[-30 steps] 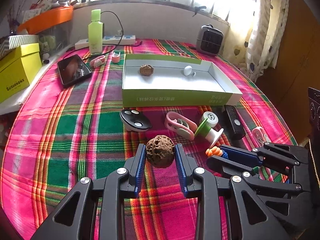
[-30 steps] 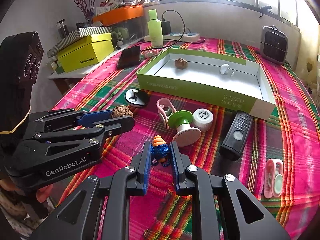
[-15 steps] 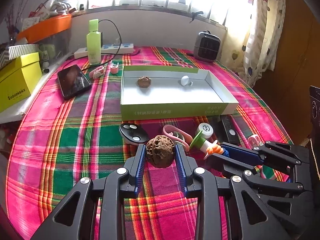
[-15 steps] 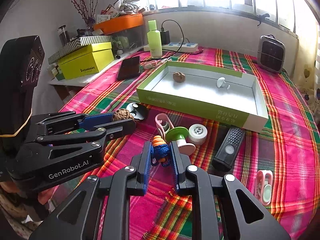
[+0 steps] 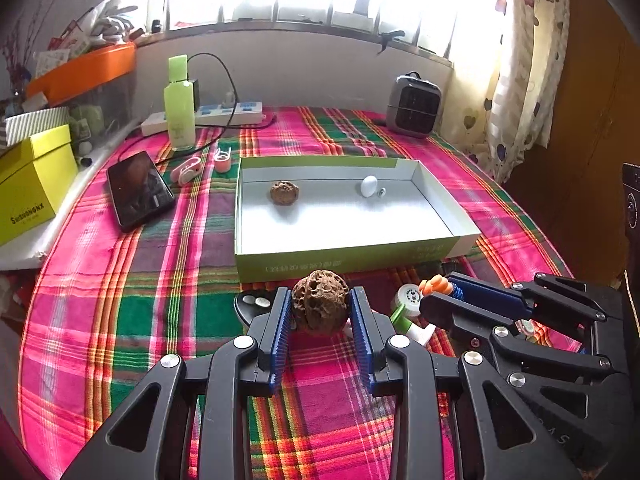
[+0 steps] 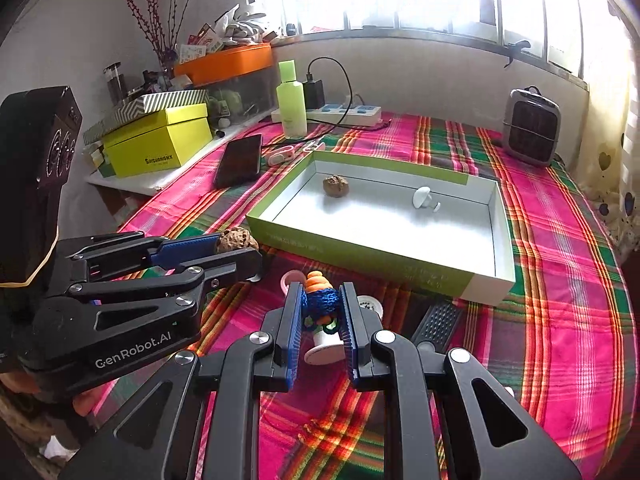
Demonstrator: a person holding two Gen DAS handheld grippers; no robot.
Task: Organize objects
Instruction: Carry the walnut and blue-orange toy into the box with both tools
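My left gripper (image 5: 320, 308) is shut on a brown walnut (image 5: 319, 306) and holds it above the plaid tablecloth, just in front of the green-rimmed white box (image 5: 348, 258). My right gripper (image 6: 320, 304) is shut on a blue knitted toy with an orange tip (image 6: 320, 298), also lifted, in front of the box (image 6: 360, 252). The box holds a second walnut (image 5: 284, 193) and a small white piece (image 5: 369, 186). The left gripper with its walnut (image 6: 237, 239) shows in the right wrist view; the right gripper (image 5: 444, 292) shows in the left wrist view.
On the cloth below lie a black round fob (image 5: 252, 304), a green-and-white spool (image 5: 408, 306), a pink clip (image 6: 290, 280) and a black remote (image 6: 438, 322). A phone (image 5: 138, 190), green bottle (image 5: 179, 114), power strip (image 5: 224, 114), heater (image 5: 414, 106) and yellow box (image 5: 30, 184) stand farther off.
Both grippers have risen and moved forward toward the box, each still holding its object. The items on the cloth have dropped lower in both views.
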